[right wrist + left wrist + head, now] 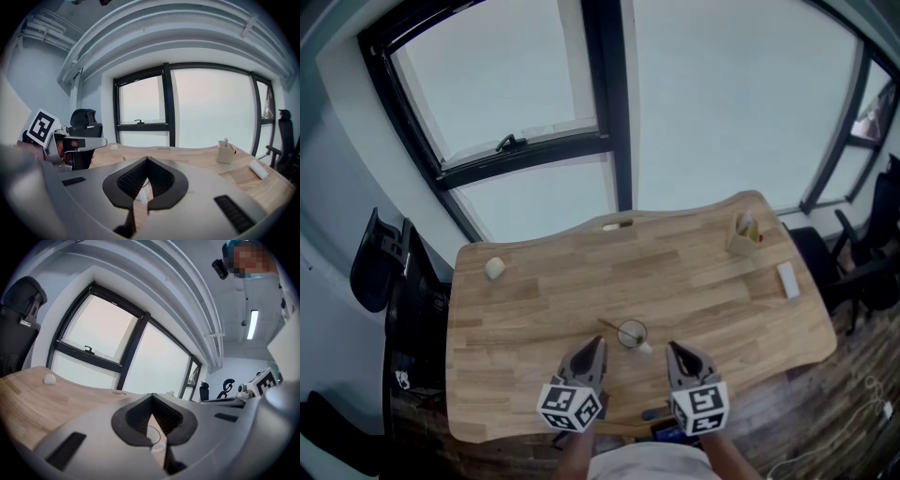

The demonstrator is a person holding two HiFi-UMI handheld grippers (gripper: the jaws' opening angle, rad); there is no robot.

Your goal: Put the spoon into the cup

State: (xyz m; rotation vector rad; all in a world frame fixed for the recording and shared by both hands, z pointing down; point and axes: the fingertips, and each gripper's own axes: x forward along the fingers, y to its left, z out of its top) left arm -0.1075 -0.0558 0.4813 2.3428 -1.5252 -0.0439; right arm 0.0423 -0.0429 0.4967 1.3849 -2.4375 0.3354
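A clear glass cup [631, 334] stands near the front middle of the wooden table [534, 300]. The spoon's thin brown handle [607, 325] slants out over the cup's rim to the left. A small white piece [645, 348] lies against the cup's near right side. My left gripper [598, 346] is shut and empty, just left of the cup and nearer to me. My right gripper [676, 350] is shut and empty to the cup's right. In the left gripper view the cup's rim [155, 433] shows through the slit under the closed jaws [151, 401]. The right gripper [146, 162] shows bare table.
A small white lump [495, 268] lies at the table's left. A beige holder [744, 234] and a white block [787, 279] sit at the right end. A small item [617, 225] lies at the far edge. A black chair [380, 262] stands left, with other chairs on the right.
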